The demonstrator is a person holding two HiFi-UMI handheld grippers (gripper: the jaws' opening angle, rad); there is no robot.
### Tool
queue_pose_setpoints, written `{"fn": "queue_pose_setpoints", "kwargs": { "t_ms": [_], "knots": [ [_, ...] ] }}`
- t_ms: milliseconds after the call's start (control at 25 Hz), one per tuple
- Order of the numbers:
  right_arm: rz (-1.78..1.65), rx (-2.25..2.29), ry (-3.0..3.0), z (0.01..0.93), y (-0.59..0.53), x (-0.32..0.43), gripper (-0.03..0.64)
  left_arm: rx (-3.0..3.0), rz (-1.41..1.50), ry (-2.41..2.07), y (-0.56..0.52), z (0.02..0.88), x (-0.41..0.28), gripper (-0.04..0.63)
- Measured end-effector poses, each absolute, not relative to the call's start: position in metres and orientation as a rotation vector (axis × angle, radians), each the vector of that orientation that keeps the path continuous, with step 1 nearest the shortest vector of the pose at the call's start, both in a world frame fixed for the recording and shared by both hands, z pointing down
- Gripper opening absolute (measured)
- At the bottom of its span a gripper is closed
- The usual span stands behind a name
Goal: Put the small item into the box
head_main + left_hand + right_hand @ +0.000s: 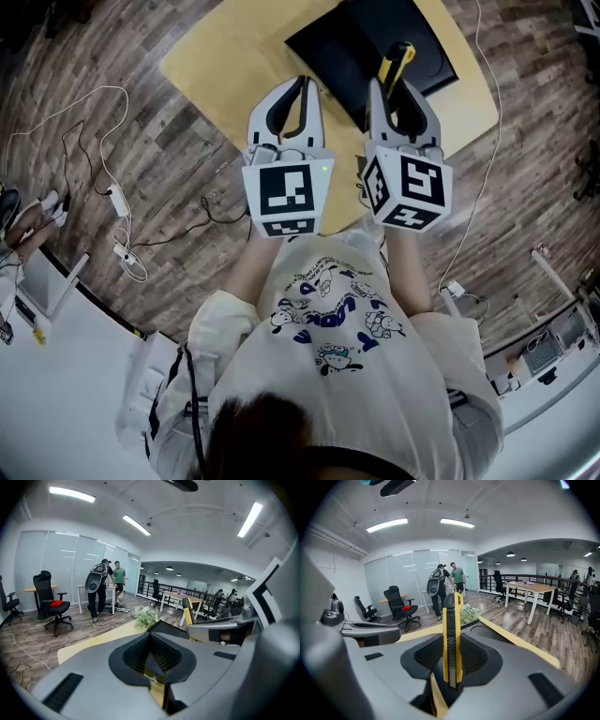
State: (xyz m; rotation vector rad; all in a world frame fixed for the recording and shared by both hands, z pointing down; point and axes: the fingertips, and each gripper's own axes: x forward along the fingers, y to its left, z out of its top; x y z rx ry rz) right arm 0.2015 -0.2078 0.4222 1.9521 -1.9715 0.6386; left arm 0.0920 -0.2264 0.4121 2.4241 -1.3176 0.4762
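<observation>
Nearest the lens, the person's white printed shirt (337, 375) is filling the bottom of the head view, and both arms are reaching out over the yellow table (220, 66). The left gripper (302, 86) is sitting with its jaws brought together at the tips; its own view is showing nothing between the ribbed pads, so it is carrying nothing and playing no part right now. The right gripper (395, 94) is doing the work; its jaws are clamping a yellow-and-black utility knife (452, 639) by the lower body, and the knife is standing up along the jaws with its looped end poking well past the tips. That is the small item, then, and it is in the air, not on the table. The black box (342, 42) is lying on the table just ahead of both grippers; in the head view the knife's far end is showing against its dark surface, though whether it is hanging right over the opening or only lining up with it is hard to say.

So the pick-up is looking done and the grip is looking firm; what is remaining, by my reading, is getting the knife over the box, lowering it in, and letting the jaws part; nothing is resting inside the box yet as far as these views are showing.
</observation>
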Motion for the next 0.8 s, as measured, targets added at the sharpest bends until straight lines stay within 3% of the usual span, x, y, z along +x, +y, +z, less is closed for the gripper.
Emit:
{"fn": "queue_pose_setpoints", "kwargs": {
  "t_ms": [800],
  "knots": [
    [0.773, 1.627, -1.921, 0.513, -0.245, 0.199, 0.121, 2.234, 0.552, -1.374, -0.262, 0.477, 0.094, 0.023]
  ]
}}
